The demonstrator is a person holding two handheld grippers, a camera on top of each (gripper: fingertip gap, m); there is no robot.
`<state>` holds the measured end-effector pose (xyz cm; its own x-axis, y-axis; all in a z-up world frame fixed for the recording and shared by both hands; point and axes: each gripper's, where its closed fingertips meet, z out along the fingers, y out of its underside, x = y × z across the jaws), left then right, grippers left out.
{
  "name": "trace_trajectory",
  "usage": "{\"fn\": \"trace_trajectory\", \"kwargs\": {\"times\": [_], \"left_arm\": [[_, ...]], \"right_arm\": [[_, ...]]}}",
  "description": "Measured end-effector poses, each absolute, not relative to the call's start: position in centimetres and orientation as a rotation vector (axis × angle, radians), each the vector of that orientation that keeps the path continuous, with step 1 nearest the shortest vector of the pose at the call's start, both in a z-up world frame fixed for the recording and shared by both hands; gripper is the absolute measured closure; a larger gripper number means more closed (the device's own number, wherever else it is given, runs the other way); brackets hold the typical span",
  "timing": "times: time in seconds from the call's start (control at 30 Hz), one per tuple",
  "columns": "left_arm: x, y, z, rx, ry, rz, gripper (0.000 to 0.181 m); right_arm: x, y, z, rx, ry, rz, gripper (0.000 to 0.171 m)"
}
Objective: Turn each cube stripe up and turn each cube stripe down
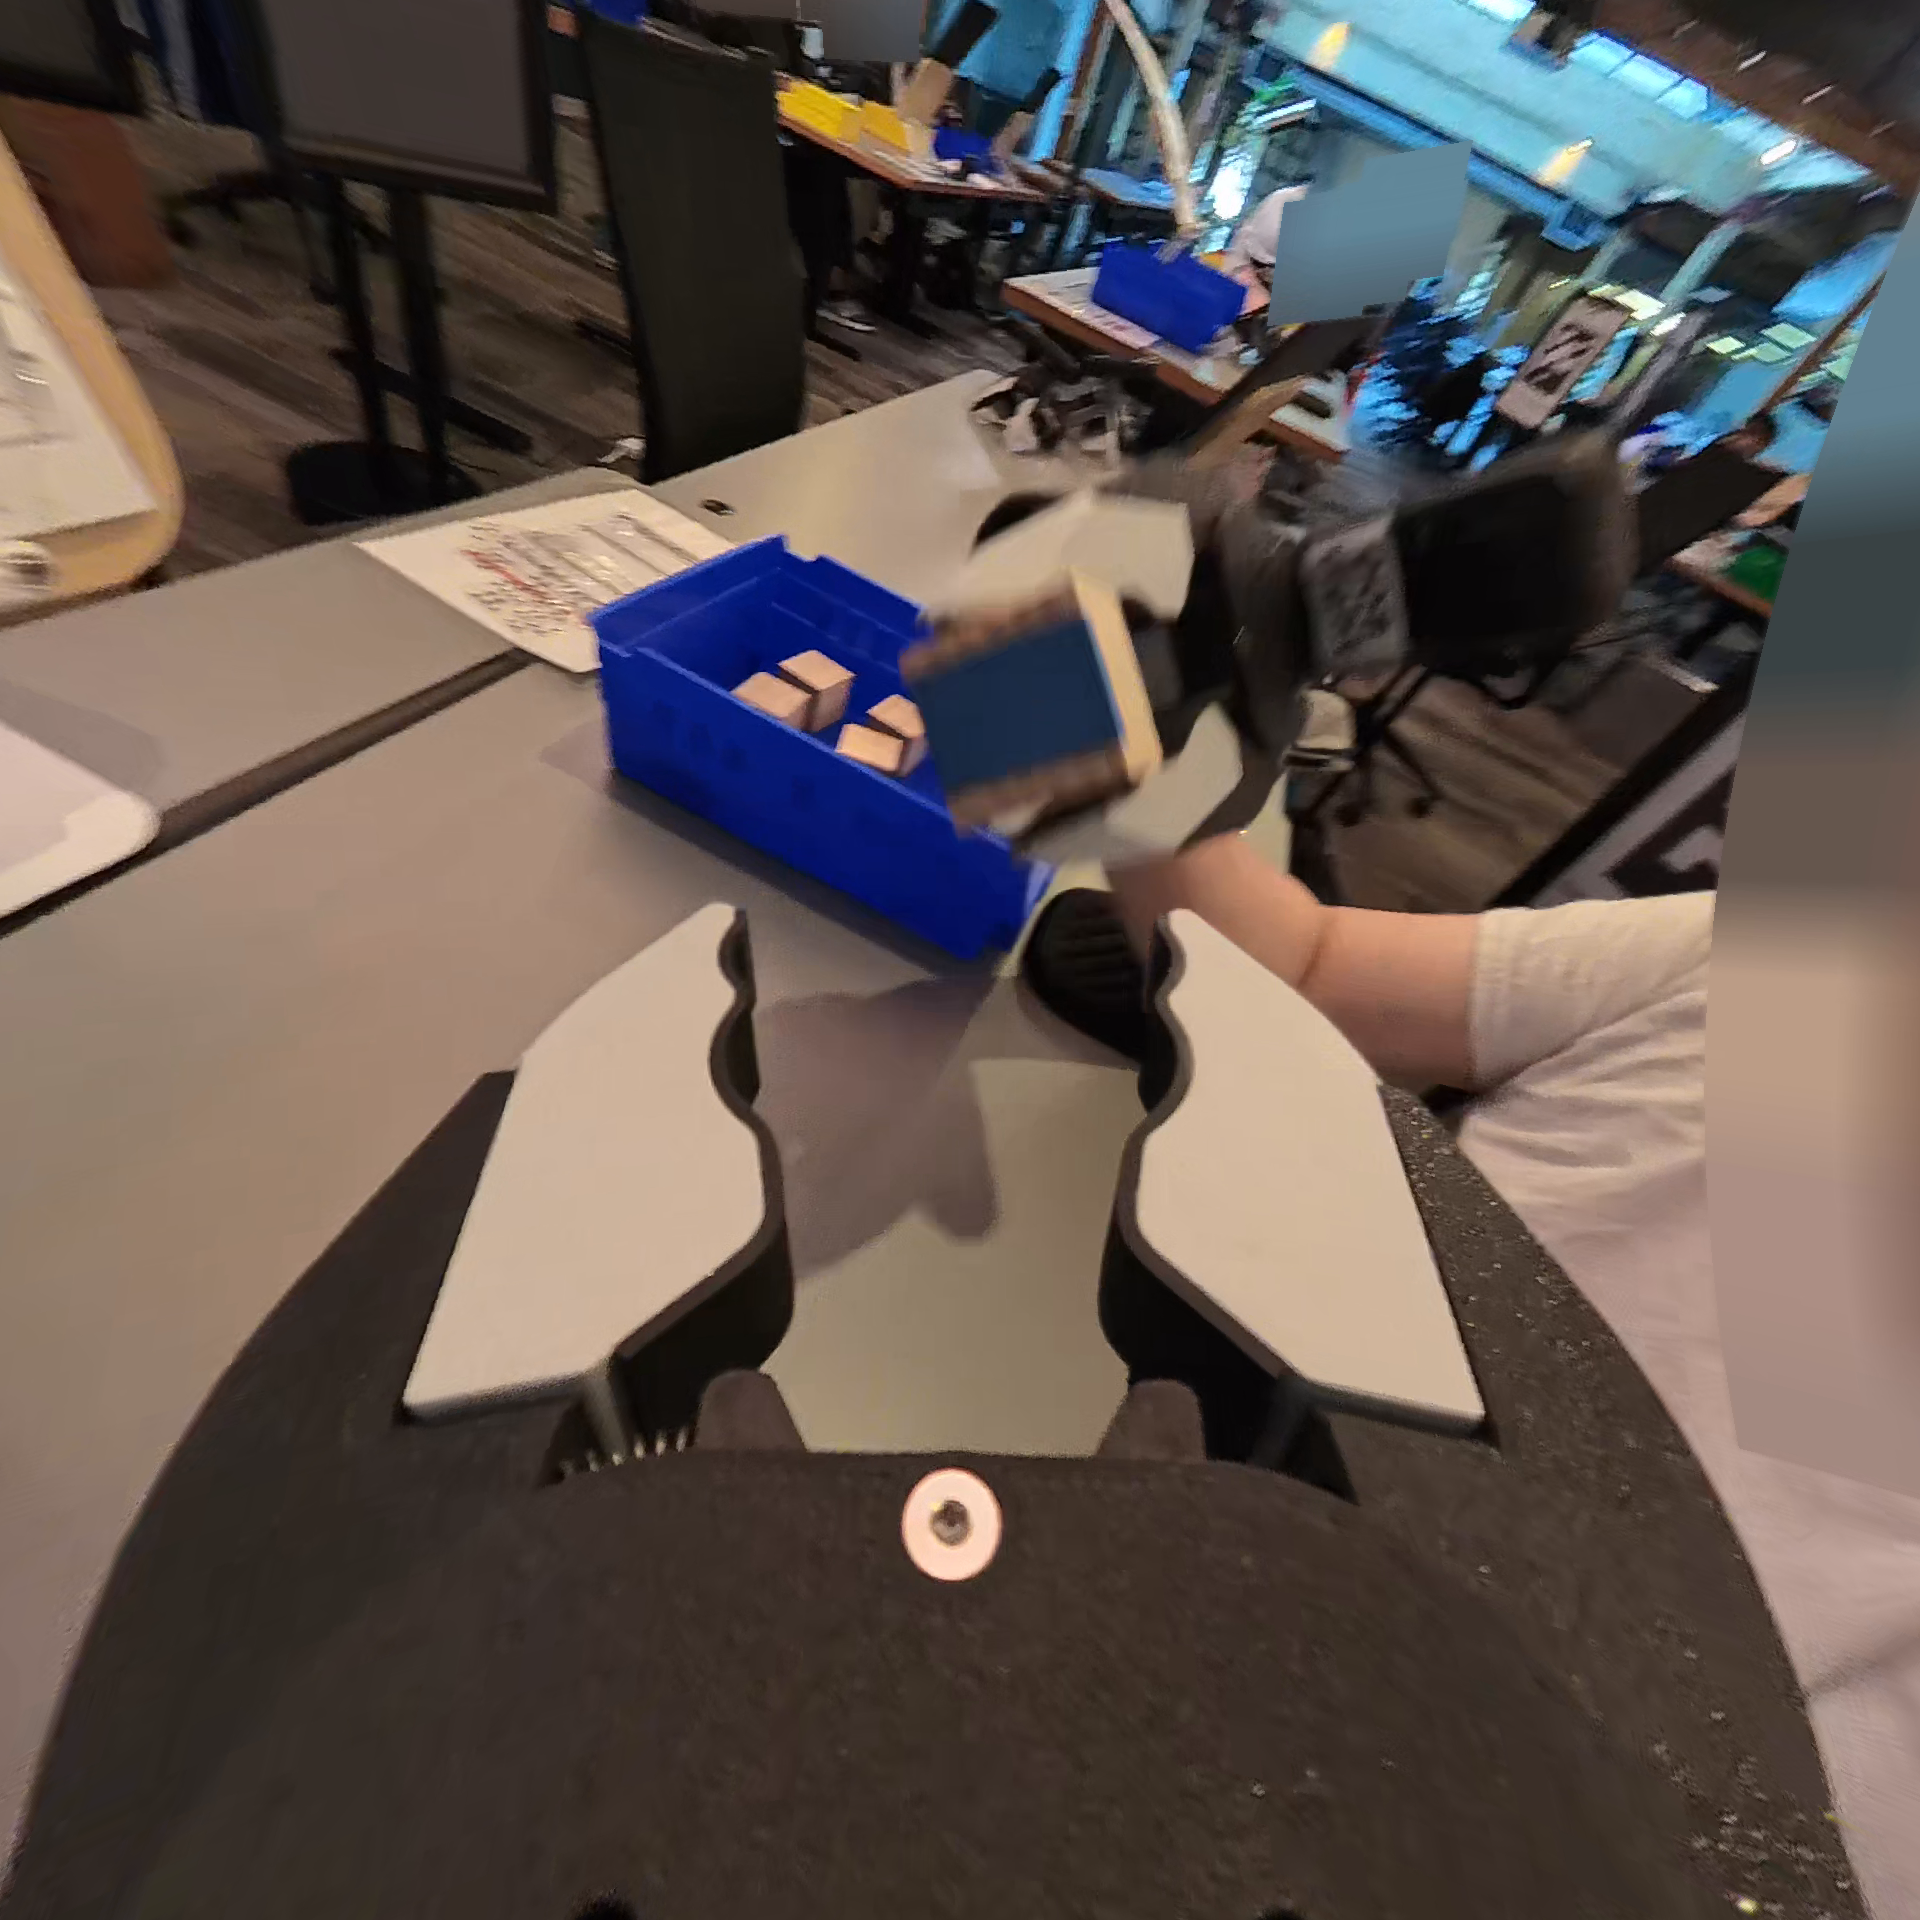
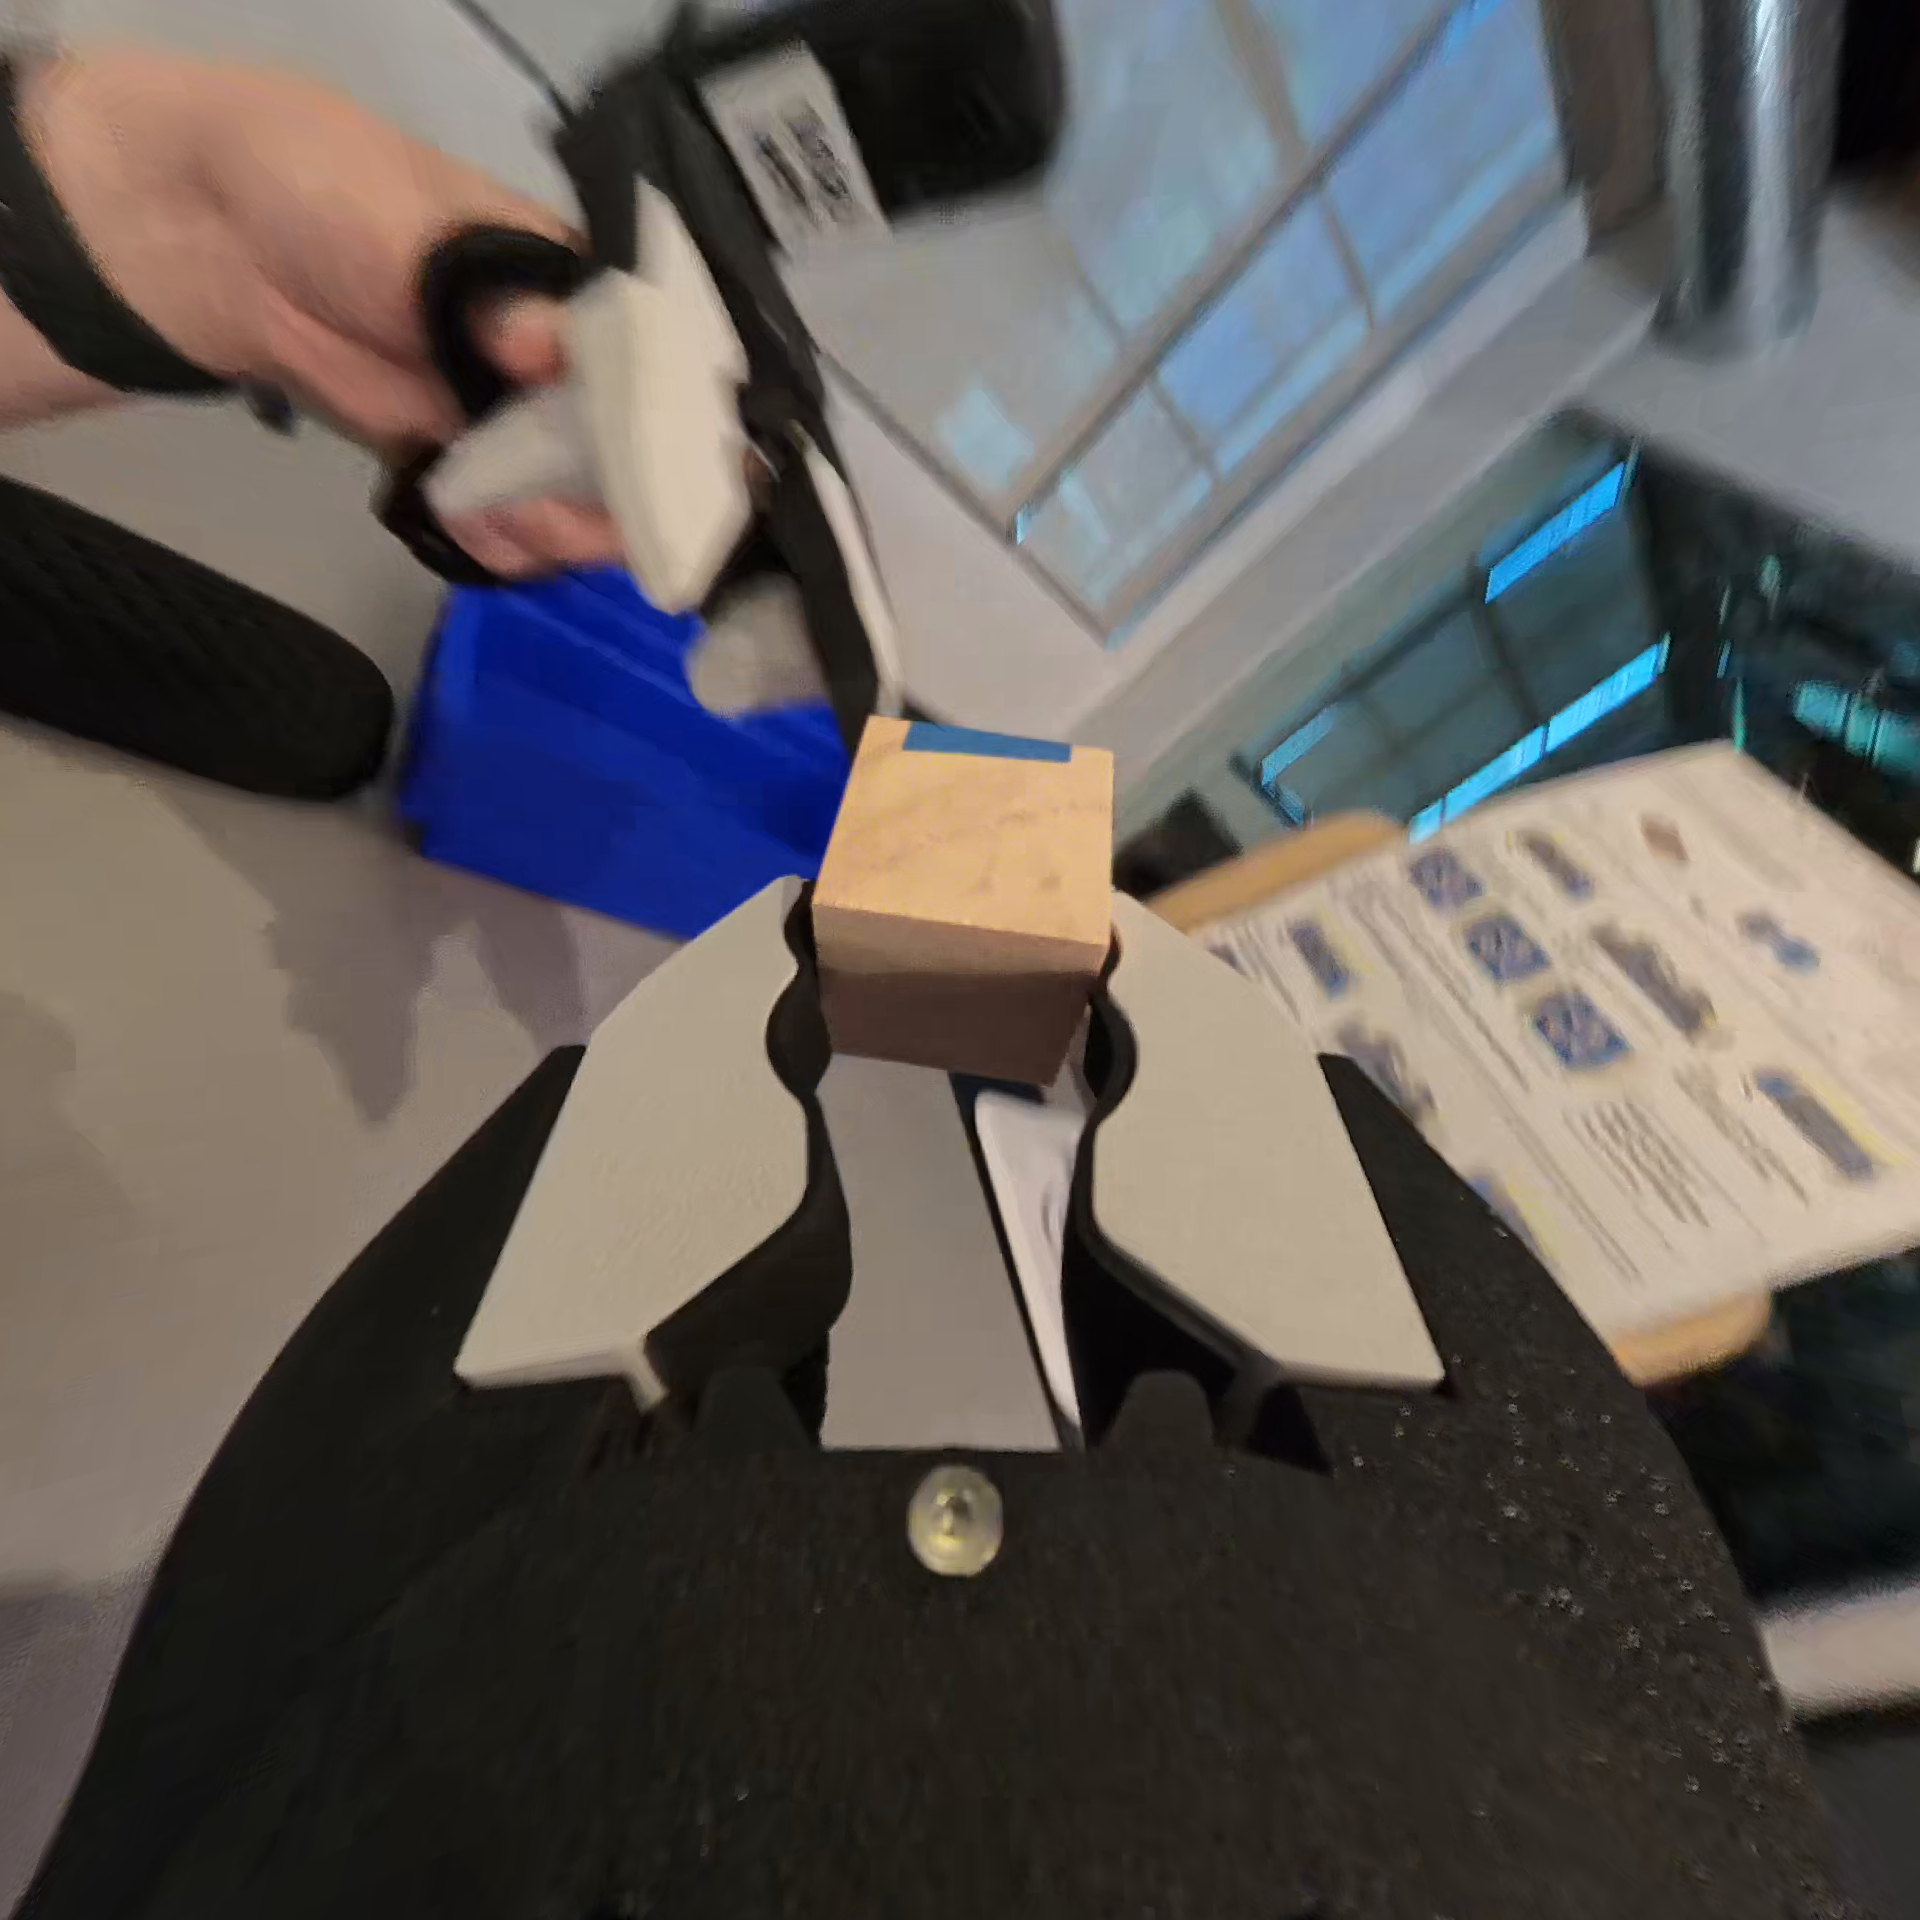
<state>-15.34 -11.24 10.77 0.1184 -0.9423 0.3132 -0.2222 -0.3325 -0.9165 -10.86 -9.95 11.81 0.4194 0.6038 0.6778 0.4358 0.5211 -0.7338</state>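
My right gripper (image 2: 956, 904) is shut on a wooden cube (image 2: 961, 883) and holds it in the air above the grey table (image 2: 208, 987). A blue stripe (image 2: 982, 743) shows on the cube's far face. In the left wrist view the same cube (image 1: 1029, 707) turns its blue face toward the camera, held by the right gripper (image 1: 1101, 686) above the near end of a blue bin (image 1: 790, 790). Wooden cubes (image 1: 800, 691) lie in the bin. My left gripper (image 1: 951, 935) is open and empty over the table, short of the bin. It also shows blurred in the right wrist view (image 2: 655, 416).
A printed sheet (image 1: 551, 571) lies on the table behind the bin. A black ribbed pad (image 1: 1086, 971) sits by the bin's near corner. A person's arm (image 1: 1351, 966) reaches in from the right. A board with a printed page (image 2: 1610, 1039) stands to the right.
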Motion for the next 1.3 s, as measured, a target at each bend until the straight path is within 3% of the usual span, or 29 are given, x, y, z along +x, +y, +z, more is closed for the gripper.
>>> {"fn": "trace_trajectory", "kwargs": {"times": [0.2, 0.4, 0.9, 1.3], "left_arm": [[-18.3, -10.9, 8.2, -1.754, 1.104, -1.112, 0.112], [-19.4, -12.1, 5.6, -1.828, 1.096, -1.138, 0.115], [-19.1, -13.8, 4.3, -1.862, 1.089, -1.198, 0.119], [-18.9, -14.3, 3.8, -1.885, 1.120, -1.187, 0.120]], "right_arm": [[3.5, -9.1, 11.4, -1.772, -0.906, 0.153, 0.124], [13.9, -9.8, 4.4, -2.310, -0.554, 0.167, 0.124], [14.9, -9.0, -12.3, -3.104, -0.388, 0.360, 0.124], [15.6, -7.7, -14.9, -3.168, -0.258, 0.303, 0.123]]}}
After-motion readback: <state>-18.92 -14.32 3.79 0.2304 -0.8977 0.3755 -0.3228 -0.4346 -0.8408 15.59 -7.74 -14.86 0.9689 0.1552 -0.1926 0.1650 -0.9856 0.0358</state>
